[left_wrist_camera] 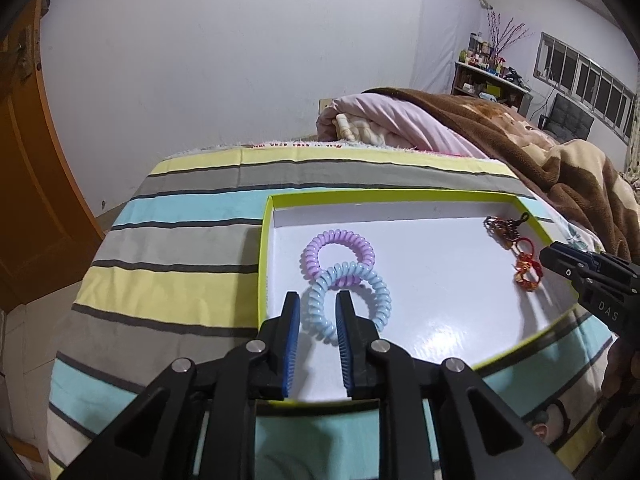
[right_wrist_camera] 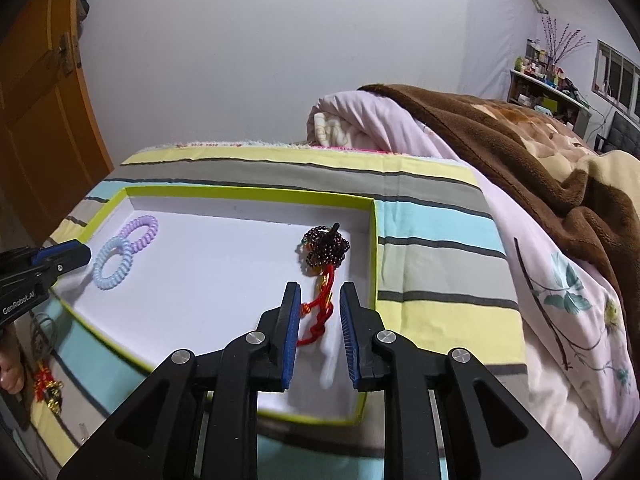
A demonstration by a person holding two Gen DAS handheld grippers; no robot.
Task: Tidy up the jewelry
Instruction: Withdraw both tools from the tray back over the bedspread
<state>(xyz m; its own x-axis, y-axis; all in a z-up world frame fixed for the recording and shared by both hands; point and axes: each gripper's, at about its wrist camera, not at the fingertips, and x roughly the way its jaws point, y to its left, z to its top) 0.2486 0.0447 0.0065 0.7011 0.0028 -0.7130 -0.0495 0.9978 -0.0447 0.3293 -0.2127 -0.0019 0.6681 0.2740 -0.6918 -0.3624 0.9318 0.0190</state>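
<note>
Open right hand-held gripper (right_wrist_camera: 320, 304) over red cord bracelet (right_wrist_camera: 318, 312), white tray (right_wrist_camera: 224, 256), coil bands (right_wrist_camera: 124, 254)

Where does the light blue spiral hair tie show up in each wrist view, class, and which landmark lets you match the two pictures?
Left wrist view: blue spiral hair tie, lower centre, between the left gripper fingers.
Right wrist view: far left, beside that gripper's tip.
Shared landmark: the purple spiral hair tie it overlaps.
</note>
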